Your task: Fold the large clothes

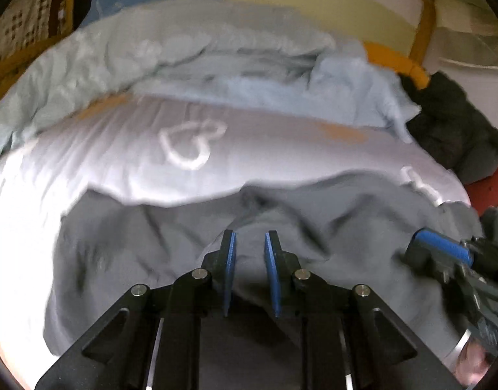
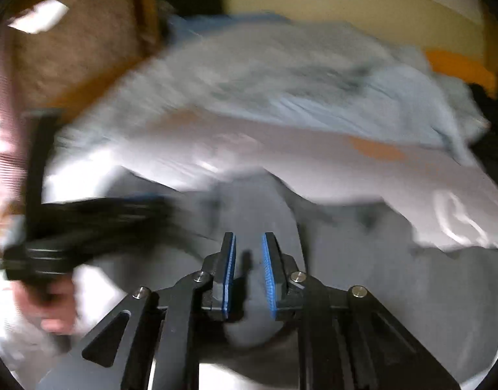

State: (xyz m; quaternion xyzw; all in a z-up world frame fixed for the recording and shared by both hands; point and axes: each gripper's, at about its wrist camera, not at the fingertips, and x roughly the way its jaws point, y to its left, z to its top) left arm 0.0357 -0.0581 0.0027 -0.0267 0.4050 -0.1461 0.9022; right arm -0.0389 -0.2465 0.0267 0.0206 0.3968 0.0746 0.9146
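Observation:
A large grey garment (image 1: 145, 260) lies crumpled on a pale lilac sheet (image 1: 119, 162) that has a white heart outline on it. In the left wrist view my left gripper (image 1: 250, 235) points down into it. Its blue pads stand close together with a raised fold of the grey cloth filling the gap. My right gripper (image 1: 444, 250) shows at the right edge, also on the garment. In the blurred right wrist view my right gripper (image 2: 249, 237) pinches a bunch of the grey garment (image 2: 395, 276), which bulges under the fingers. The left gripper (image 2: 86, 221) is a dark smear at left, held by a hand (image 2: 54, 308).
A rumpled light blue blanket (image 1: 184, 58) is heaped behind the sheet. Dark clothing (image 1: 453, 130) is piled at the right, beside an orange frame (image 1: 398, 61). A red surface (image 1: 486, 185) shows at the right edge, and a pale wall stands at the back.

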